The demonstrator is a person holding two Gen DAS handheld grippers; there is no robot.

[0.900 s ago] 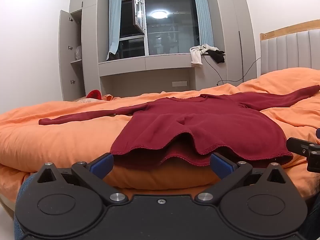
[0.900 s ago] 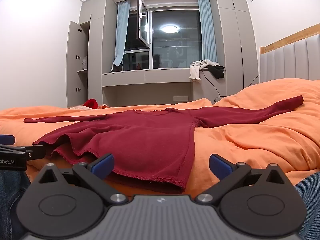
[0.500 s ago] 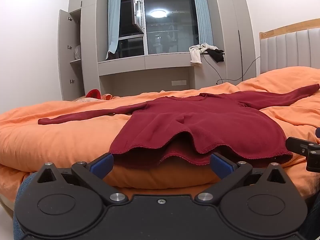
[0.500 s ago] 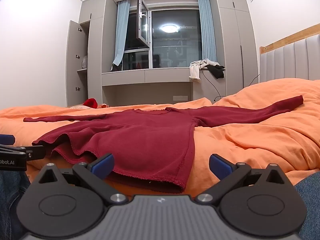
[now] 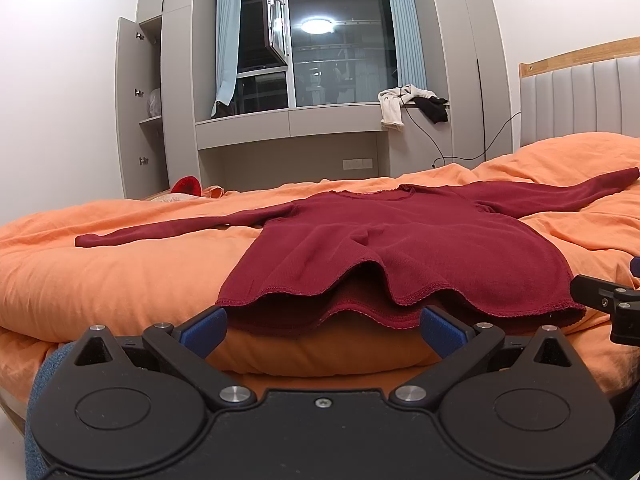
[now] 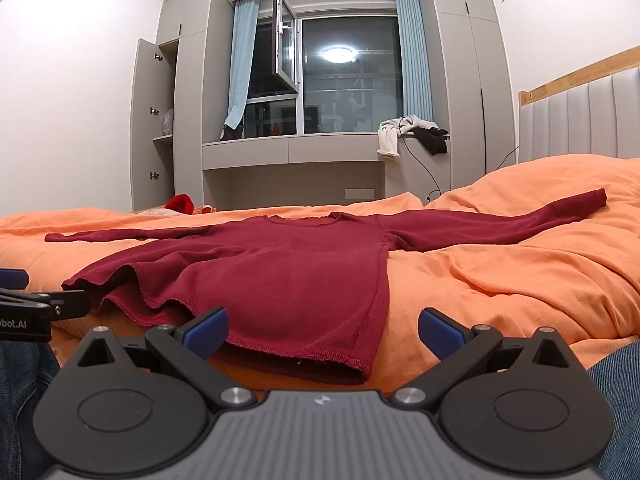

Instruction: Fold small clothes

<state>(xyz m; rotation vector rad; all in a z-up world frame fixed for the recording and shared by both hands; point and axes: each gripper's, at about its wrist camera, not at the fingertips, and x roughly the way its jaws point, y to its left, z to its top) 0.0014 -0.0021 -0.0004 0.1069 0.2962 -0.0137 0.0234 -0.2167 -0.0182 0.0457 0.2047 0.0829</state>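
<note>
A dark red long-sleeved top (image 5: 400, 248) lies spread flat on the orange bedding (image 5: 100, 272), sleeves stretched out to both sides, hem toward me and rippled. My left gripper (image 5: 322, 330) stands open just short of the hem's left half, nothing between its blue pads. In the right wrist view the same top (image 6: 288, 280) shows its near right hem corner. My right gripper (image 6: 322, 330) is open in front of that corner, its jaws holding nothing. Each gripper's tip shows at the edge of the other's view.
A padded grey headboard (image 5: 580, 100) rises at the right. Beyond the bed stand grey cabinets with an open door (image 5: 140, 108), a window ledge with white and black clothes (image 5: 412, 104), and a red item (image 5: 186, 185) at the bed's far edge. Blue jeans (image 6: 620, 400) flank the grippers.
</note>
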